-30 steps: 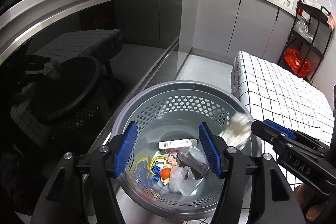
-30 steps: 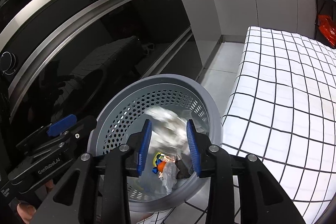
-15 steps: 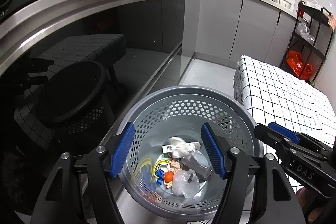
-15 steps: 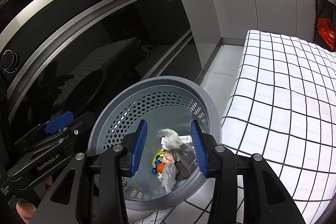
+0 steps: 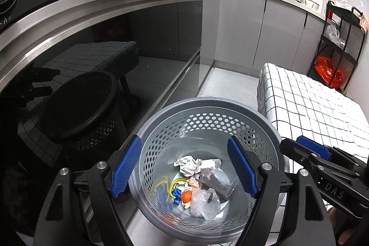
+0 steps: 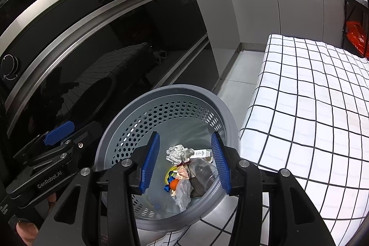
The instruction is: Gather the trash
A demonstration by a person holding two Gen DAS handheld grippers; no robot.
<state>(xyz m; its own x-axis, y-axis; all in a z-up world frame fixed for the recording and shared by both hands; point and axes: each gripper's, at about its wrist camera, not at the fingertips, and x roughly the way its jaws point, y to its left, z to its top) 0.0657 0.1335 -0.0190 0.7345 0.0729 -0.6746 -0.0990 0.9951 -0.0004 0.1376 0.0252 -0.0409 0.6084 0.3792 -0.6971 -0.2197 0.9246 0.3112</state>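
A grey perforated trash basket (image 5: 207, 107) stands on the floor below both grippers; it also shows in the right wrist view (image 6: 184, 90). Inside lie a crumpled white paper ball (image 5: 188, 165) (image 6: 178, 152), a clear plastic bag (image 5: 204, 202), a small carton (image 5: 211, 163), an orange bit (image 5: 186, 195) and blue and yellow scraps. My left gripper (image 5: 184, 167) is open and empty above the basket. My right gripper (image 6: 185, 164) is open and empty above it too, and shows at the right of the left wrist view (image 5: 311, 151).
A glossy black oven front (image 6: 103, 50) rises to the left of the basket. A table with a white checked cloth (image 6: 311, 107) stands to the right. Grey cabinets (image 5: 265, 29) and a black rack with bags (image 5: 334, 38) stand behind.
My right gripper opened and let go of the crumpled paper ball, which fell into the basket. Both grippers rose a little.
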